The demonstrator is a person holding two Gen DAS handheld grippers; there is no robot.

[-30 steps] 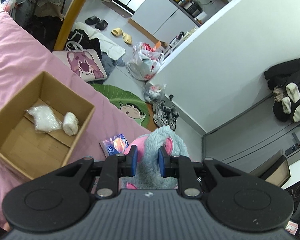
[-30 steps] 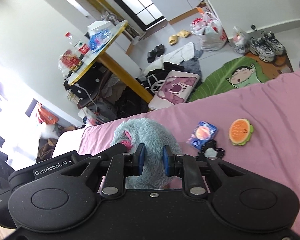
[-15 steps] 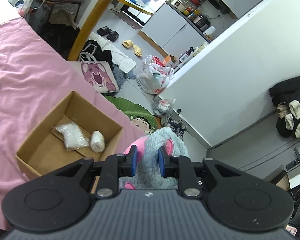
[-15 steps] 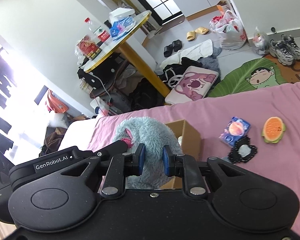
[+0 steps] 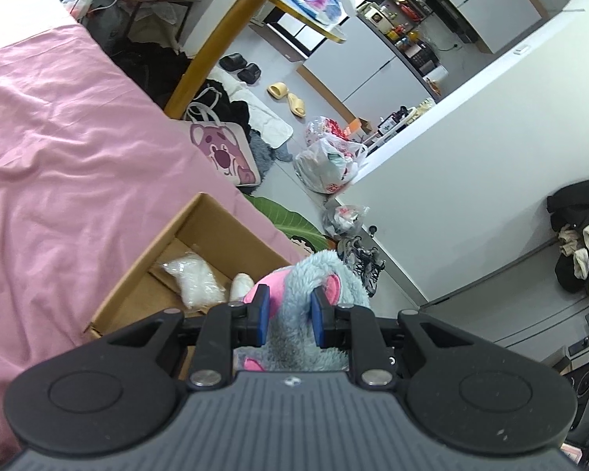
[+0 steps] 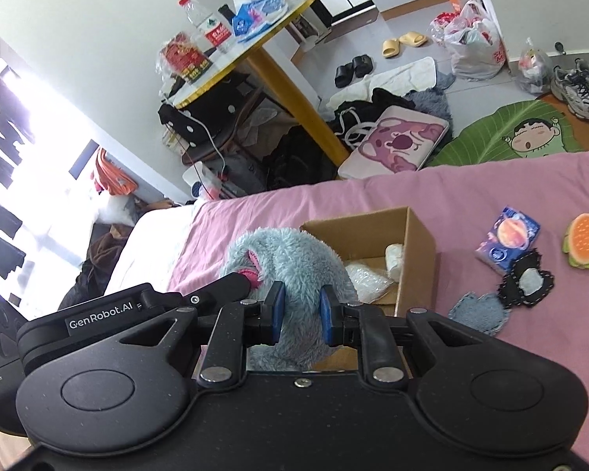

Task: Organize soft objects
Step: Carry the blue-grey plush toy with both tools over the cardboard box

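- Fingers of the left gripper point(image 5: 286, 316), tipped with blue pads, are clamped on a fold of the fluffy grey-blue plush toy with pink ears point(image 5: 314, 274).
- Fingers of the right gripper point(image 6: 298, 310) likewise pinch the same plush toy point(image 6: 282, 255) from another side, so both grippers hold it at once.
- Held between the two grippers, the plush toy hangs above the pink bedsheet point(image 6: 471, 184), at the near edge of the open brown cardboard box point(image 6: 420, 235) and partly over its opening.
- Inside the box lie a crinkled clear plastic bag point(image 5: 194, 278) and a small white rolled bundle point(image 6: 394, 257), side by side on the box floor.
- On the bedsheet well to one side of the box sit a blue packet printed with an orange planet point(image 6: 506, 237), a round orange-and-green fruit-slice pad point(image 6: 585, 241), a dark patch with a pale centre point(image 6: 528, 280) and a piece of blue denim point(image 6: 479, 312).
- The dark patch overlaps the denim piece and lies just beside the packet.
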